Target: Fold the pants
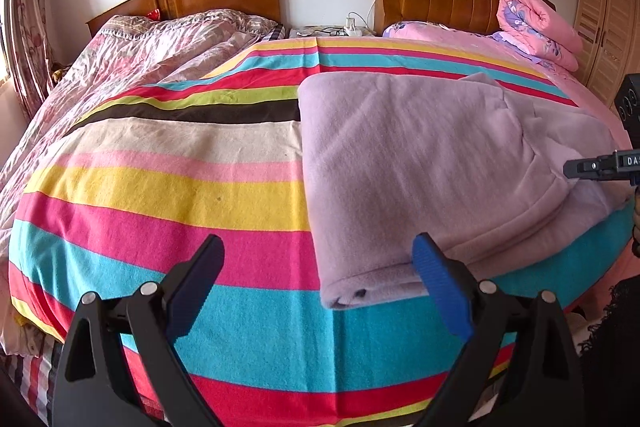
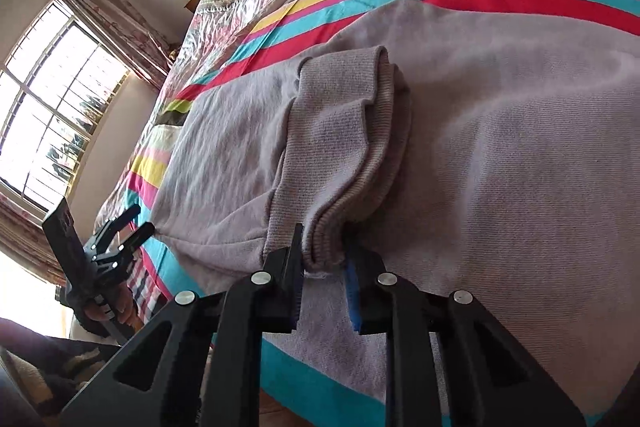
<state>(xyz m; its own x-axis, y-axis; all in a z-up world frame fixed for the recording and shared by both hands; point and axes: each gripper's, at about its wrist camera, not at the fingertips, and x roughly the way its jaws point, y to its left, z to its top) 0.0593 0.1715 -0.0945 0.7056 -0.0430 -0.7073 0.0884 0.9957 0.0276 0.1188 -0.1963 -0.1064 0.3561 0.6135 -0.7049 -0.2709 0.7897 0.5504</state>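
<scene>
The left claw [image 1: 318, 263] is hanging wide open above the striped blanket [image 1: 160, 195], holding nothing, with its blue finger just beside the near left corner of the lilac pants [image 1: 420, 163]. The pants are lying partly folded on the right half of the bed. Further right, the right claw [image 2: 322, 259] is pinching the ribbed cuff [image 2: 344, 131] between nearly closed fingers. The grip is catching only the cuff's edge, so I judge the fleece could be slipping free mid-fold, or dragging the layer underneath crooked.
</scene>
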